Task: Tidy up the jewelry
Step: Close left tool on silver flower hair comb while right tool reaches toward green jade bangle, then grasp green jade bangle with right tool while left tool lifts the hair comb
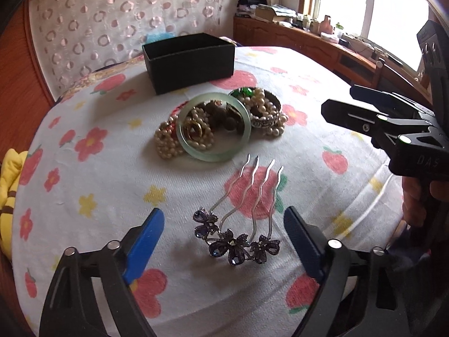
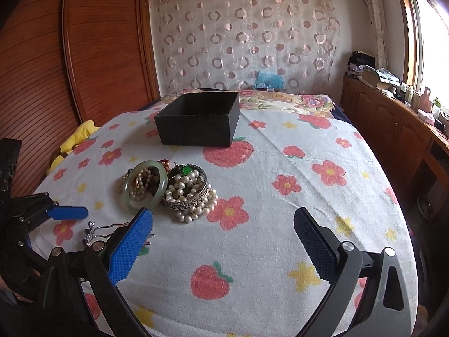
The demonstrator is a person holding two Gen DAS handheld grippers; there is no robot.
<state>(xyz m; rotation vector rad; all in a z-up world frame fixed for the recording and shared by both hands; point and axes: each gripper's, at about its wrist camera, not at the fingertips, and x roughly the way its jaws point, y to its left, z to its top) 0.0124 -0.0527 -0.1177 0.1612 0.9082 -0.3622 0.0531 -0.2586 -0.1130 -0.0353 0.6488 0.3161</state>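
A purple jewelled flower hair comb [image 1: 238, 224] with silver prongs lies on the flowered cloth between the fingers of my open left gripper [image 1: 224, 224]. Beyond it sits a jewelry pile: a pale green jade bangle [image 1: 214, 126], pearl strands [image 1: 168, 143] and a silver cuff [image 1: 266, 112] with pearls and a green stone. An open black box [image 1: 188, 61] stands behind the pile. My right gripper [image 2: 224, 236] is open and empty over bare cloth, right of the pile [image 2: 168, 188]. The comb [image 2: 92, 231] shows at its left, and the box [image 2: 199, 118] farther back.
The flowered towel [image 2: 280, 168] covers a bed. A wooden wardrobe [image 2: 84, 56] stands left, a circle-patterned curtain [image 2: 247, 42] behind, a cluttered wooden cabinet [image 2: 393, 106] under the window on the right. A yellow plush [image 2: 75, 137] lies at the bed's left edge.
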